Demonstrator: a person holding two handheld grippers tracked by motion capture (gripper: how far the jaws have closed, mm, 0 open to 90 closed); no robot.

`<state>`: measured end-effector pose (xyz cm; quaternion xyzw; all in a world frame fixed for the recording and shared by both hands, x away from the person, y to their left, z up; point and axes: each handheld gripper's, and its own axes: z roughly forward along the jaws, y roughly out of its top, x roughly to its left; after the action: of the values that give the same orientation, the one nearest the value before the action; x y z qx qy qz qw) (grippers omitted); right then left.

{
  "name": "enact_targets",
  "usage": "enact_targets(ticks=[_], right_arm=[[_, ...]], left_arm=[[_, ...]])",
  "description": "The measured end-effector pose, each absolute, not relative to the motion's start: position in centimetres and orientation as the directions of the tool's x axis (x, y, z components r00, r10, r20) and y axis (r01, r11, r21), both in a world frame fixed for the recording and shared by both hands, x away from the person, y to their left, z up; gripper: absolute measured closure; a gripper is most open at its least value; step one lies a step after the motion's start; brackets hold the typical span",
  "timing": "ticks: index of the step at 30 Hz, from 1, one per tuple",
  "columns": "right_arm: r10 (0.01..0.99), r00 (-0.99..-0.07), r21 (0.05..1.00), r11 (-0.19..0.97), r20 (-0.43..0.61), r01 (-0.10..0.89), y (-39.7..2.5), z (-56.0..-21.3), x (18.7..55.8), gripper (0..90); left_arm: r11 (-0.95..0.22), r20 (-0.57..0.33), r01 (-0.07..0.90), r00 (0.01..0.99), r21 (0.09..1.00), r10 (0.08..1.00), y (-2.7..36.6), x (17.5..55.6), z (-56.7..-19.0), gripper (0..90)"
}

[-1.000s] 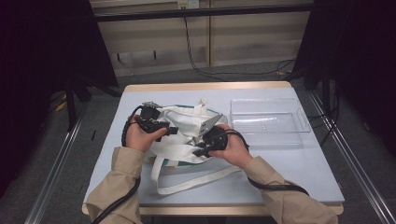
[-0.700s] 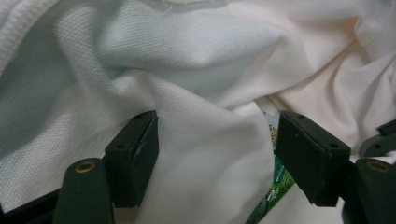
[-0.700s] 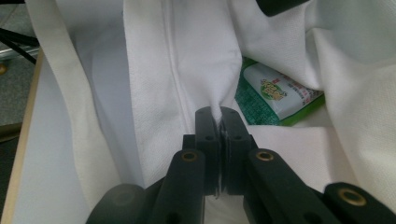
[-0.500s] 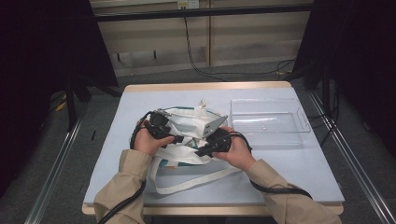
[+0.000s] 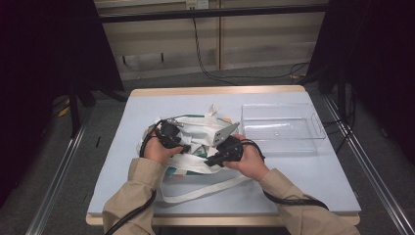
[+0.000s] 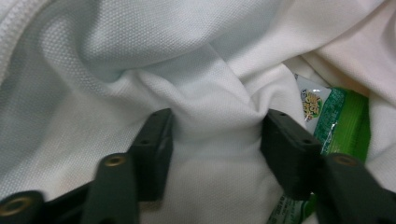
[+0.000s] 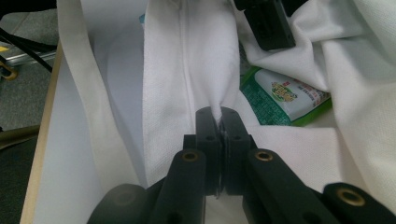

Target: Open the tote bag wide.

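High view: white bag point(image 5: 203, 142) mid-table, clear tray point(image 5: 281, 128) to its right. Left gripper view: left gripper point(image 6: 215, 140) wide, cloth betw. jaws, green packet point(image 6: 338, 121) beside. Right gripper view: right gripper point(image 7: 219, 123) pinching bag edge; lift it w/o slipping so left can reach the packet.

Lab: black curtains point(image 5: 44, 73), rig table point(image 5: 147, 103)
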<state>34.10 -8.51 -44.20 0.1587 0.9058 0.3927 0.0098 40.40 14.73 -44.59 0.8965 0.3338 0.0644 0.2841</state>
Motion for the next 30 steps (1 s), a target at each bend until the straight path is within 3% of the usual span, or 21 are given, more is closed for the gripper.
enact_targets(ticks=[4, 11, 30], right_arm=[[0.299, -0.948, 0.716, 0.637, 0.113, 0.286, -8.5, -44.1, 34.0, 88.4], [0.280, -0.953, 0.717, 0.640, 0.116, 0.275, -8.5, -44.0, 33.6, 88.5], [0.224, -0.966, 0.726, 0.642, 0.131, 0.247, -9.1, -44.6, 32.3, 88.8]], left_arm=[[-0.580, -0.124, 0.597, 0.748, 0.554, 0.652, 14.3, 40.2, -44.9, 86.2], [-0.557, -0.148, 0.633, 0.721, 0.537, 0.677, 14.8, 40.4, -44.0, 89.6], [-0.455, -0.141, 0.653, 0.650, 0.605, 0.747, 17.5, 43.0, -41.4, 90.0]])
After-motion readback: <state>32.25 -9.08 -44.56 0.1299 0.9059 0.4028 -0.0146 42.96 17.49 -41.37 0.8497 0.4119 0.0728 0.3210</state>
